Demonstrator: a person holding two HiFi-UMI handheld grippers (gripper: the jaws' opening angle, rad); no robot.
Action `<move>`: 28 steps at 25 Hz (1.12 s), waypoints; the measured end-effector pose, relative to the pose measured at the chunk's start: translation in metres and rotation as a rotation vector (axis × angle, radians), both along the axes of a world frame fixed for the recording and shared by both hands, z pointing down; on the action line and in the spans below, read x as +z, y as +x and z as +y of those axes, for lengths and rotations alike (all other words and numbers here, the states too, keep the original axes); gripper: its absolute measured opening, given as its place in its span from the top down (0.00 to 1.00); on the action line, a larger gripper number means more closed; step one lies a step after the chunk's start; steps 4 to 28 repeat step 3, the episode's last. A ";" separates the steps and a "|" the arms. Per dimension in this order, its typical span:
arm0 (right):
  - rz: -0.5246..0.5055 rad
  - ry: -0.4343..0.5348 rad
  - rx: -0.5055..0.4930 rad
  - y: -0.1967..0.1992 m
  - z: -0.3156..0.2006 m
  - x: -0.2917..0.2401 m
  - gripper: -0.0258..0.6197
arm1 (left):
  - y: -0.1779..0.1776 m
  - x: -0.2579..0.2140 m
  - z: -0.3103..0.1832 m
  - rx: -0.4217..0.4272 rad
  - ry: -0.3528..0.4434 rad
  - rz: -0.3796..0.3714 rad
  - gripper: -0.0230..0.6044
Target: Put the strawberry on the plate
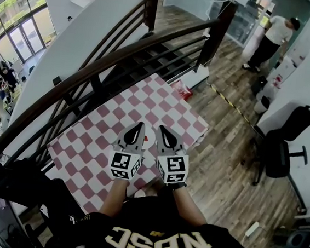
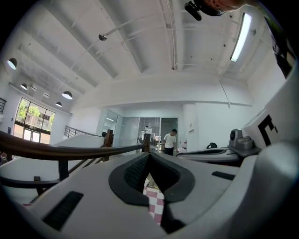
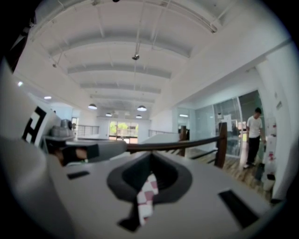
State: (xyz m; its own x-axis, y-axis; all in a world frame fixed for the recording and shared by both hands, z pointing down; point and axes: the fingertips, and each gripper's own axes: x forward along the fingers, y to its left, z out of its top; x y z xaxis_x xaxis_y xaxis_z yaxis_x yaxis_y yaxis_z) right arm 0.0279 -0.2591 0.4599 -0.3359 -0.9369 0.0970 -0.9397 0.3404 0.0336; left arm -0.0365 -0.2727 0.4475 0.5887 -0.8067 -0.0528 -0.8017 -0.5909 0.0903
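In the head view both grippers are held side by side over a table with a red-and-white checked cloth (image 1: 103, 143). My left gripper (image 1: 139, 125) is shut with nothing in it, and so is my right gripper (image 1: 161, 129). A small white patch, perhaps the plate (image 1: 149, 136), shows between them on the cloth. I see no strawberry in any view. In the left gripper view the left gripper (image 2: 149, 157) points level over the table, tips together. The right gripper (image 3: 150, 158) in its own view stands the same way, with a strip of checked cloth (image 3: 147, 198) showing below its jaws.
A dark wooden stair railing (image 1: 124, 54) runs past the table's far left side. A red thing (image 1: 182, 89) lies at the table's far corner. A black office chair (image 1: 285, 145) stands on the wooden floor at the right. A person (image 1: 271, 36) stands far back right.
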 end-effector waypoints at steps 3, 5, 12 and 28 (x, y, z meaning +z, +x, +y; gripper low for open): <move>0.011 -0.011 0.000 -0.004 0.001 0.008 0.93 | -0.003 0.008 -0.002 -0.009 -0.006 -0.014 0.94; 0.011 -0.011 0.000 -0.004 0.001 0.008 0.93 | -0.003 0.008 -0.002 -0.009 -0.006 -0.014 0.94; 0.011 -0.011 0.000 -0.004 0.001 0.008 0.93 | -0.003 0.008 -0.002 -0.009 -0.006 -0.014 0.94; 0.011 -0.011 0.000 -0.004 0.001 0.008 0.93 | -0.003 0.008 -0.002 -0.009 -0.006 -0.014 0.94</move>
